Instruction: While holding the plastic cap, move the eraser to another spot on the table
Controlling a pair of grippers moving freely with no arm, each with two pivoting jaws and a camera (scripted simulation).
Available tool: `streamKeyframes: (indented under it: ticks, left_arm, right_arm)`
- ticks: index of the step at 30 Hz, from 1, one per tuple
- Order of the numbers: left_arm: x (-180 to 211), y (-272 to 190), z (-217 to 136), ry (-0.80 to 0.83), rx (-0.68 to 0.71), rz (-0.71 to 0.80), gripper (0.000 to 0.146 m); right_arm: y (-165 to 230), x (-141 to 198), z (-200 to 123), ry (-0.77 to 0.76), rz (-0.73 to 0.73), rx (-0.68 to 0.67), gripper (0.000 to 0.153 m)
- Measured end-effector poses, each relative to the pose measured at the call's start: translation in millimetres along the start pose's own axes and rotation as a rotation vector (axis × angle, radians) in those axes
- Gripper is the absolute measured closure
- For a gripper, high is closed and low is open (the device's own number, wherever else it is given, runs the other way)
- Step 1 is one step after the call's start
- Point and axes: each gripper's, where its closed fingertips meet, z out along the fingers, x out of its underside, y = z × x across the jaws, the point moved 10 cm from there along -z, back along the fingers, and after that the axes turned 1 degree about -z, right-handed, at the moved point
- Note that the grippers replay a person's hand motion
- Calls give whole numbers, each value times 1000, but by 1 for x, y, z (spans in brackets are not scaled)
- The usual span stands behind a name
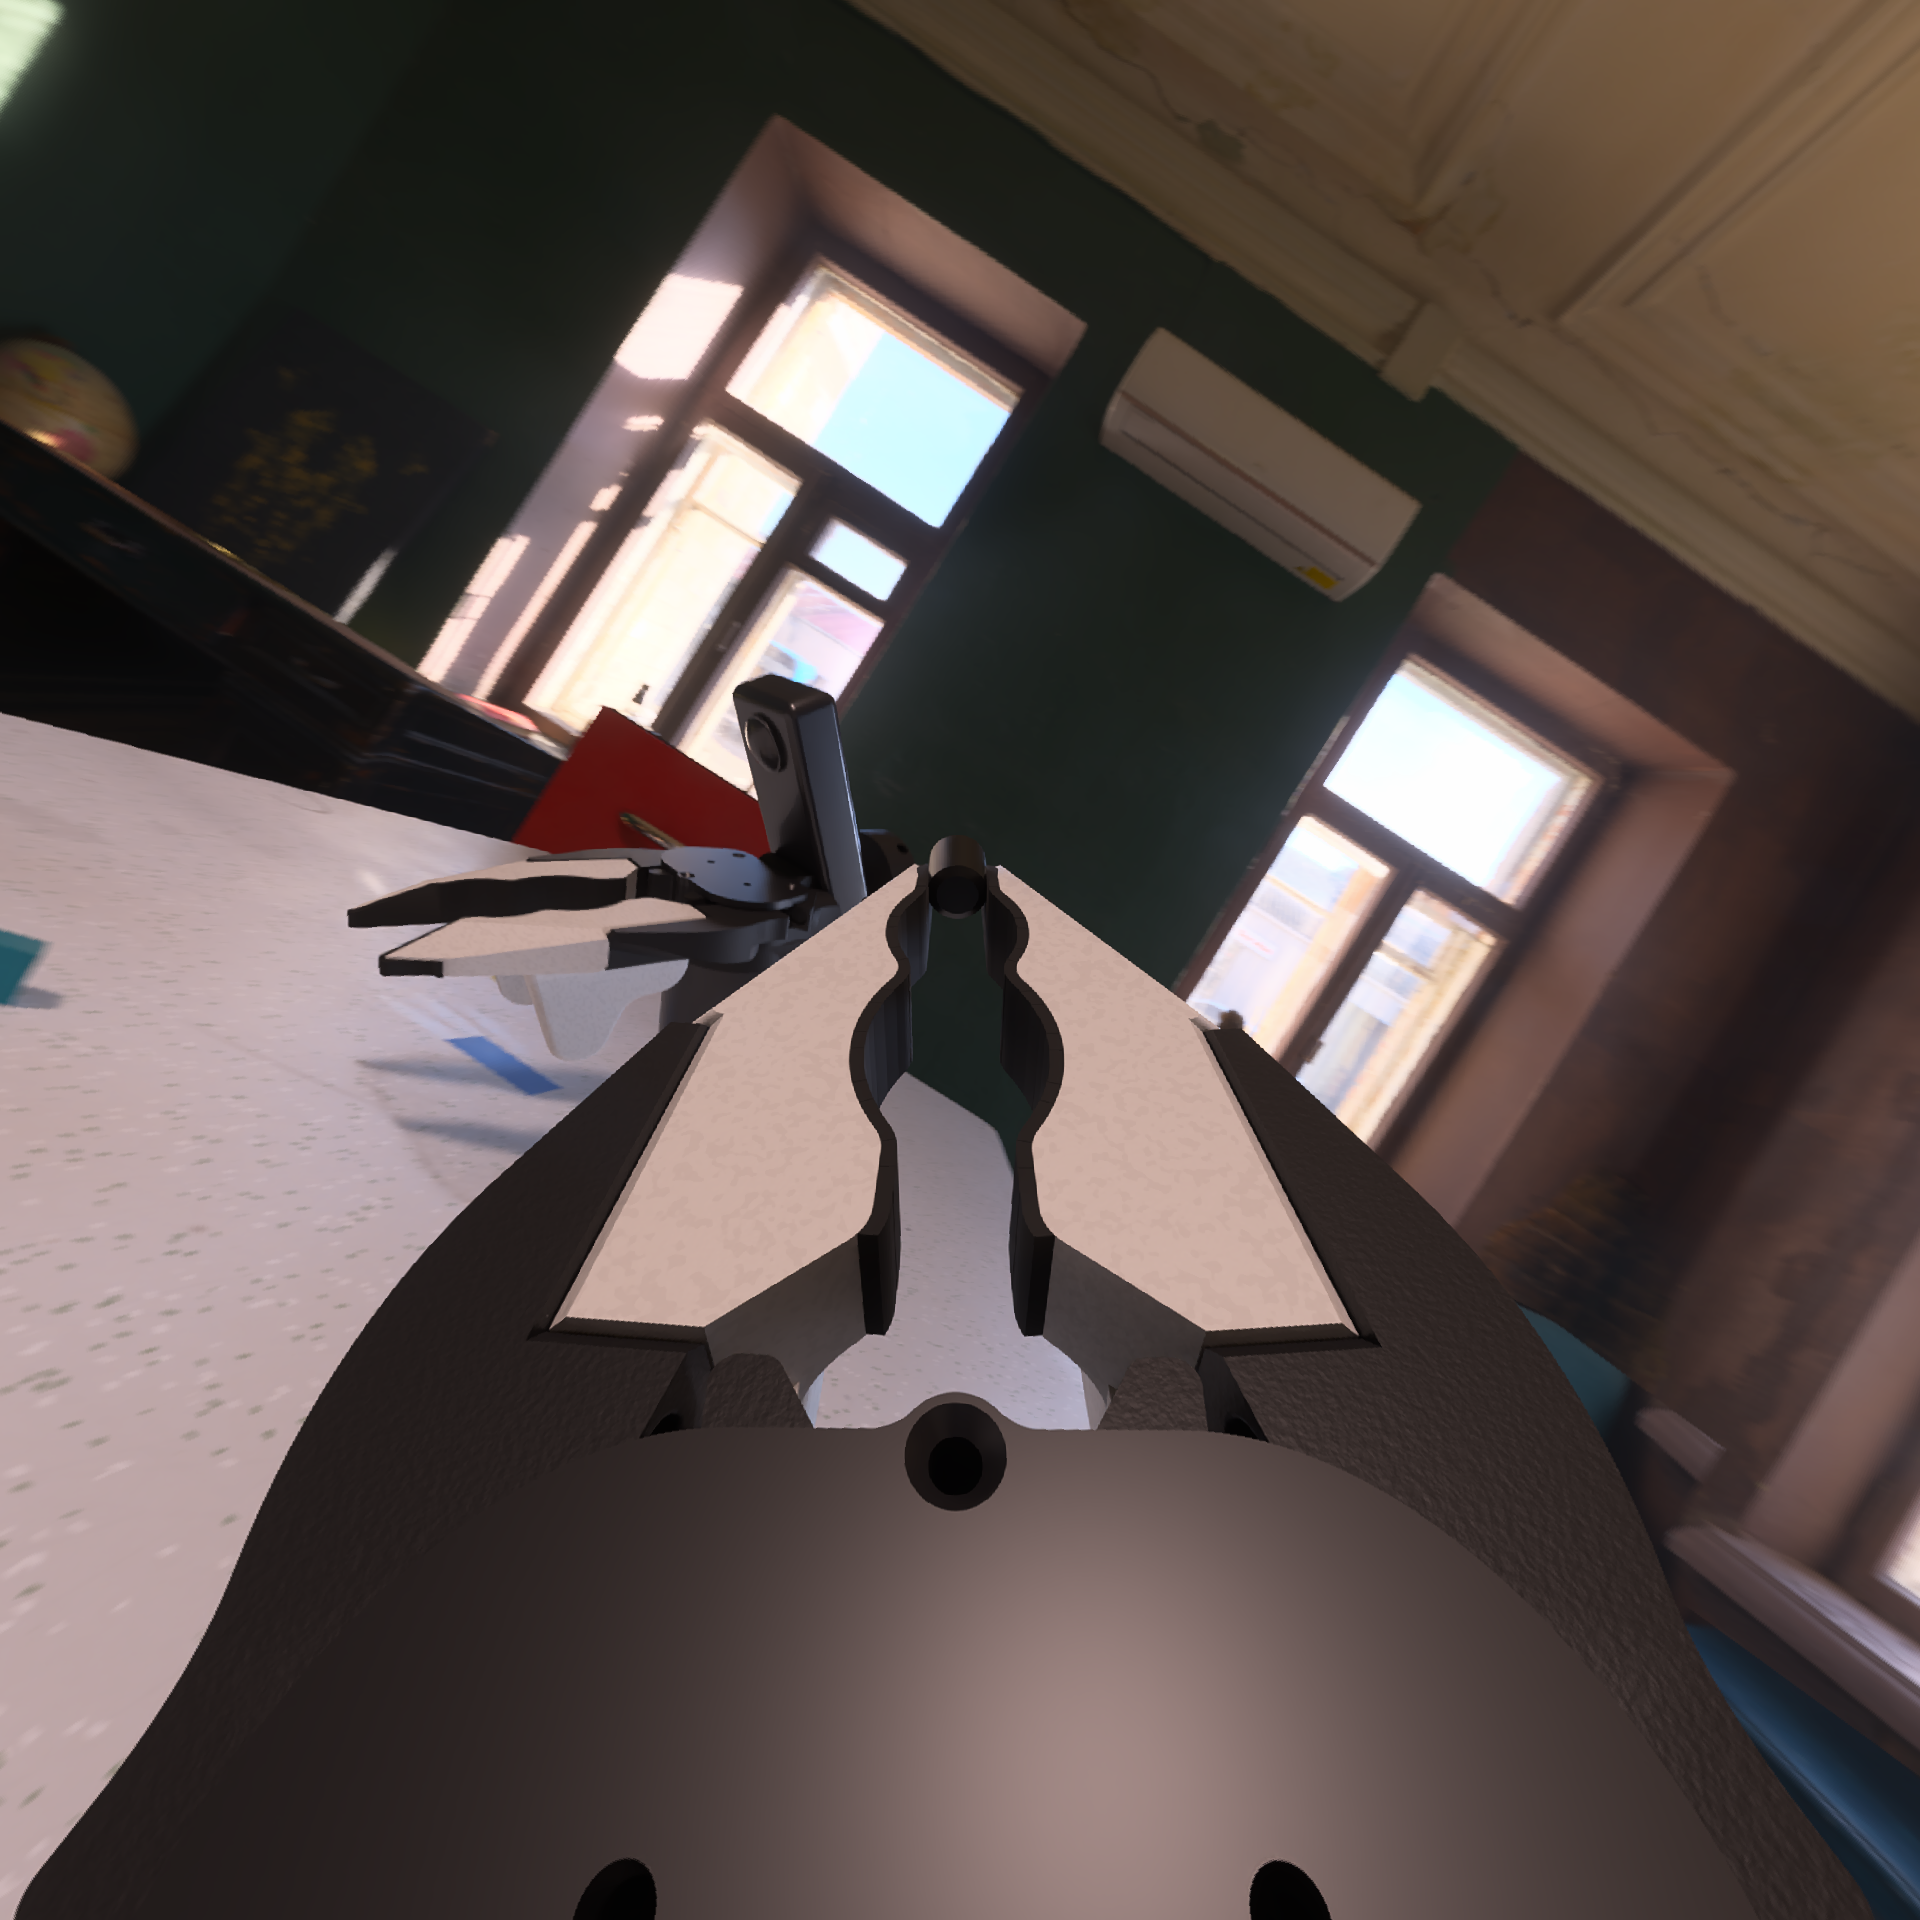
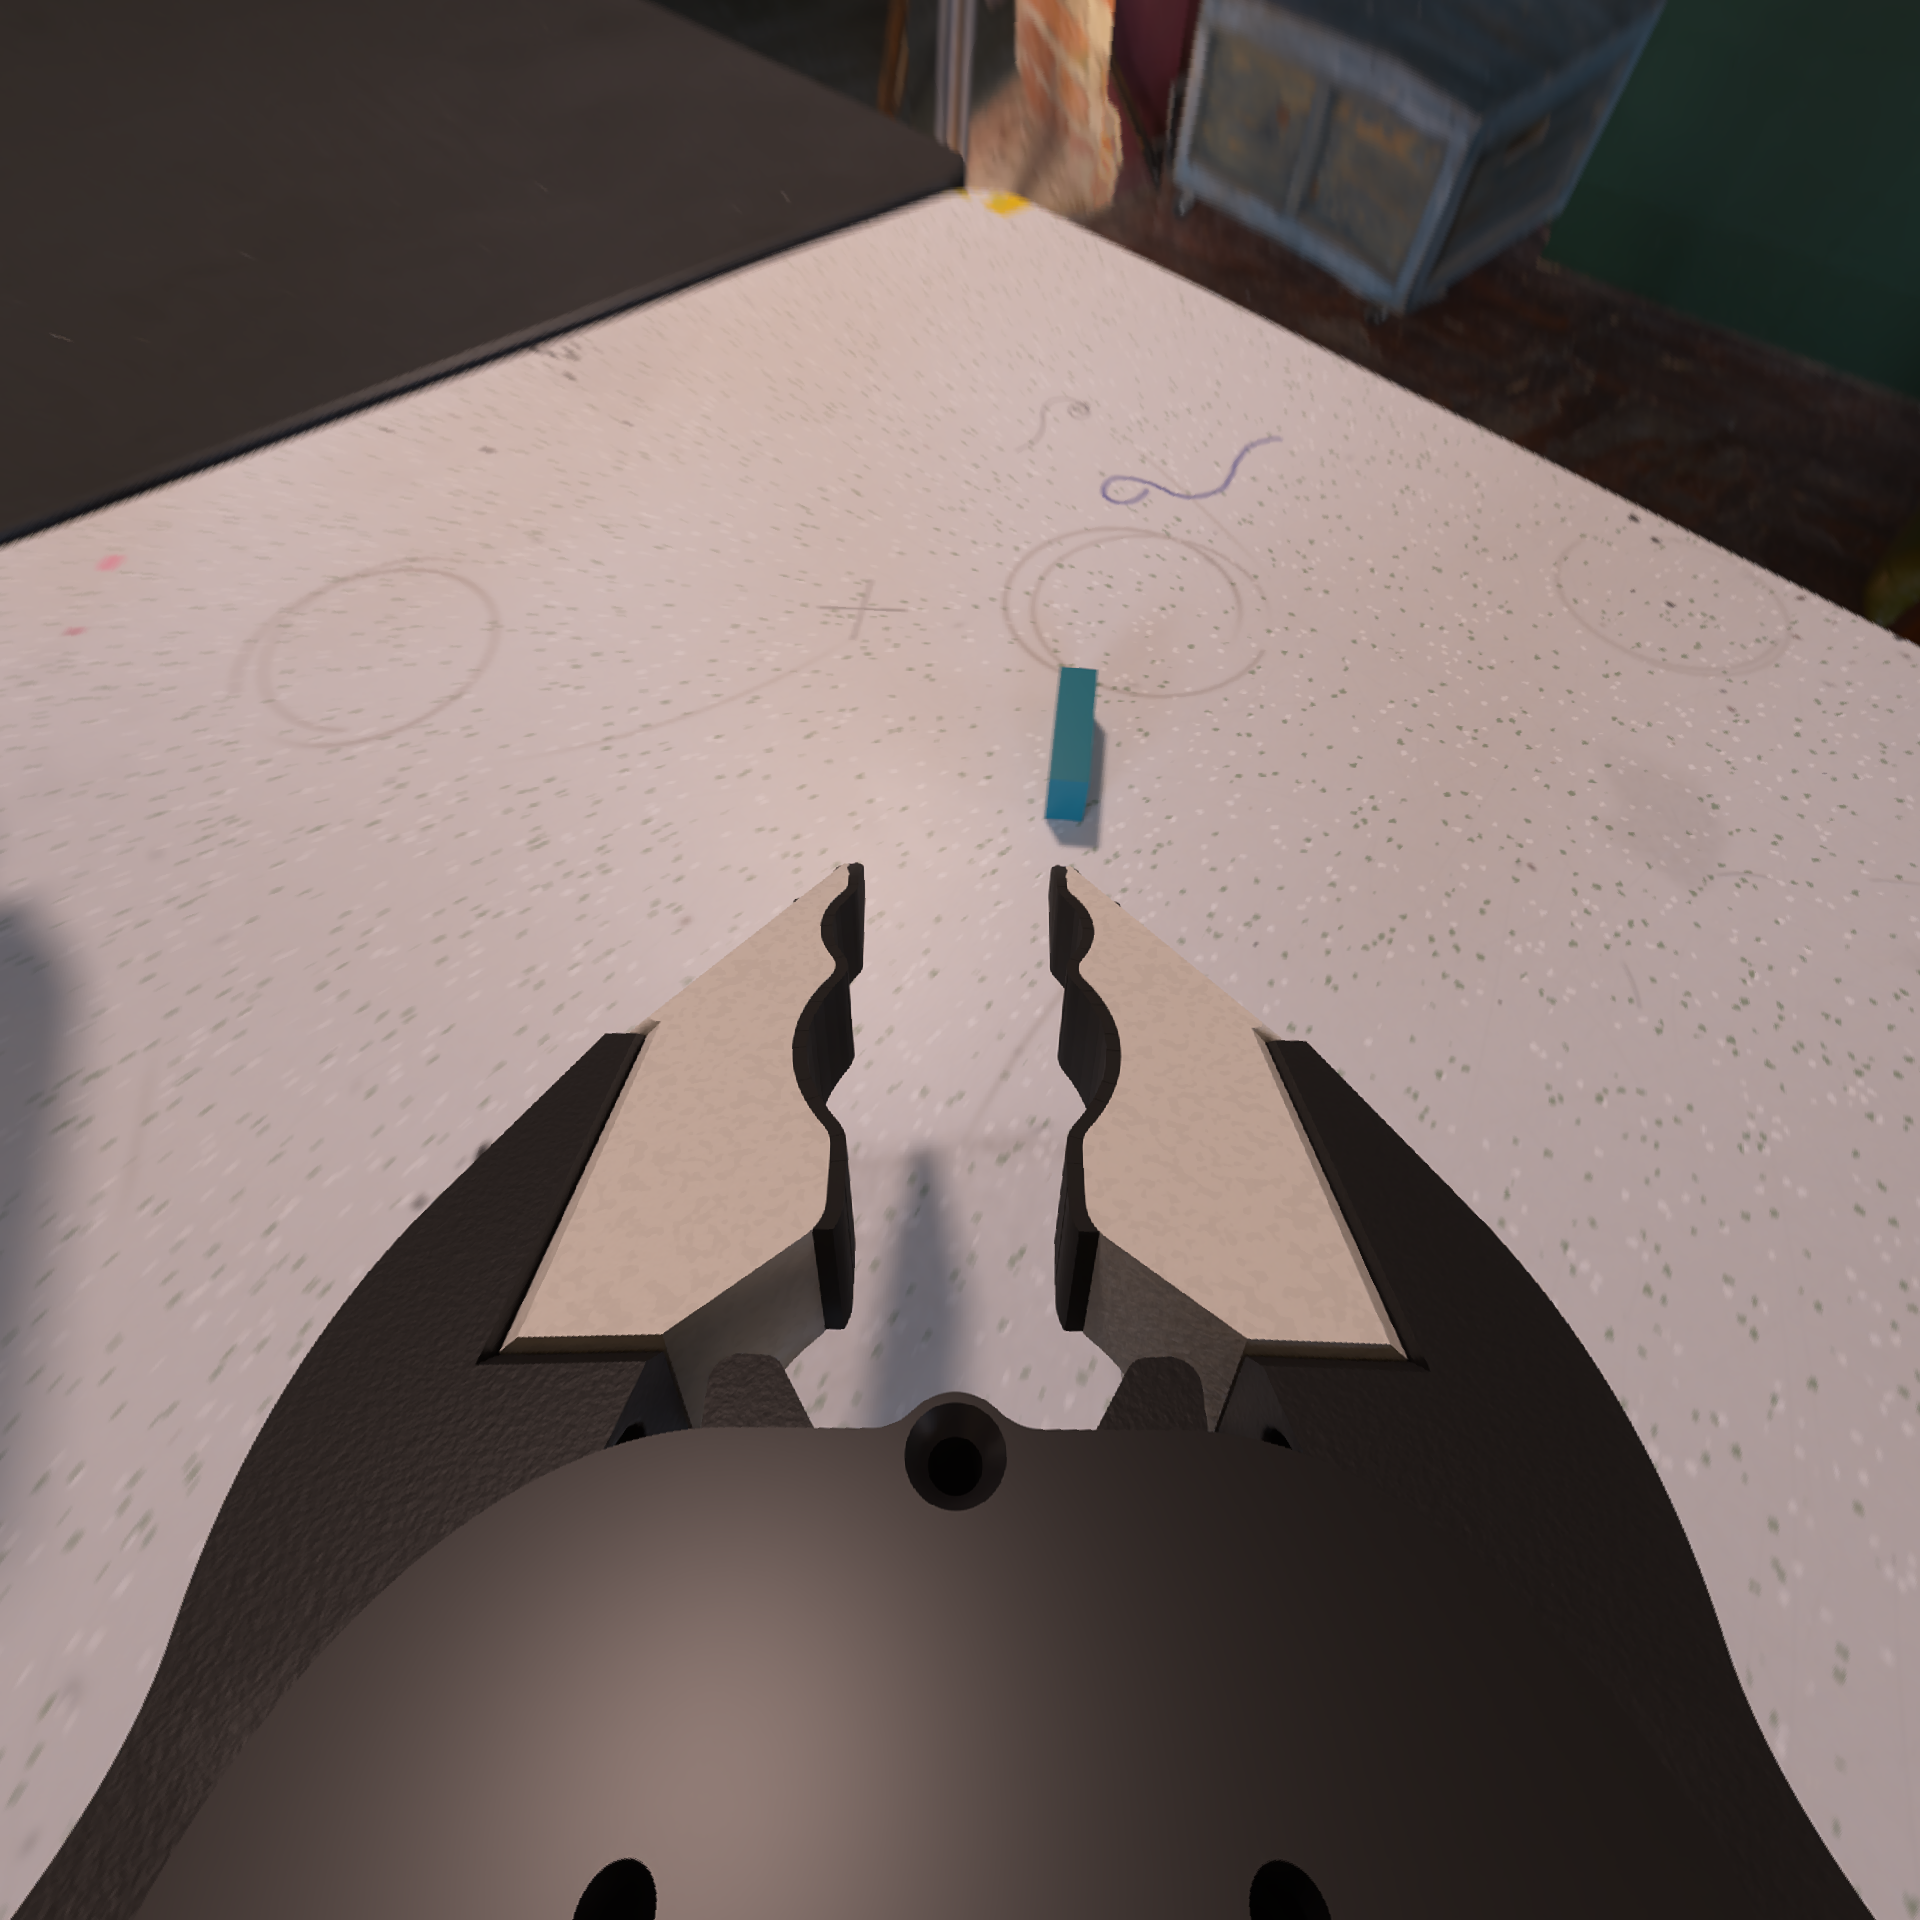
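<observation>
My left gripper (image 1: 956, 896) is shut on a small black plastic cap (image 1: 957, 864), pinched at the fingertips and held up above the white speckled table (image 1: 208, 1195). My right gripper (image 2: 954, 878) is open and empty, hovering low over the table (image 2: 520, 935). The teal eraser (image 2: 1072, 740) lies flat on the table just ahead of the right fingertips, slightly to their right, end-on to them. In the left wrist view the right gripper (image 1: 370, 943) shows farther off, open, pointing left, and a corner of the eraser (image 1: 16, 966) shows at the left edge.
A dark slab (image 2: 312, 208) borders the table's far left. The table edge runs diagonally on the right, with a blue cabinet (image 2: 1392, 135) on the floor beyond. A blue tape strip (image 1: 506, 1062) lies on the table; a red object (image 1: 644, 790) stands behind the right gripper.
</observation>
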Motion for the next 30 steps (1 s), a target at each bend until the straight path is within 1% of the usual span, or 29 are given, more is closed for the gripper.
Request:
streamKeyframes:
  ticks: [3,7,8,11,16,21,24,27,29,30]
  left_arm:
    - [-3,1,-5,-5,-67,31,137]
    - [-6,1,-9,-2,-87,49,137]
    - [-6,0,-10,-5,-85,53,137]
    - [-7,-2,-10,-12,-73,53,137]
    - [-4,-4,-7,2,-48,41,137]
    - [-2,-5,-6,15,-42,47,137]
    - [-2,-6,-6,17,-39,50,137]
    - [-2,-6,-5,22,-35,53,137]
    - [-1,-7,-5,24,-27,58,137]
    - [-2,-8,-5,25,-24,62,137]
  right_arm:
    - [-9,-12,33,85,12,35,116]
    - [-16,-21,73,148,116,36,110]
    - [-17,-21,80,164,129,48,109]
    - [-21,-23,94,194,128,112,112]
    - [-21,-30,104,336,68,126,122]
    - [-24,-32,107,407,79,103,135]
    - [-26,-32,107,413,73,92,142]
    - [-25,-32,105,387,15,62,142]
    - [-20,-34,94,298,-56,35,142]
    - [-15,-35,83,240,-97,11,142]
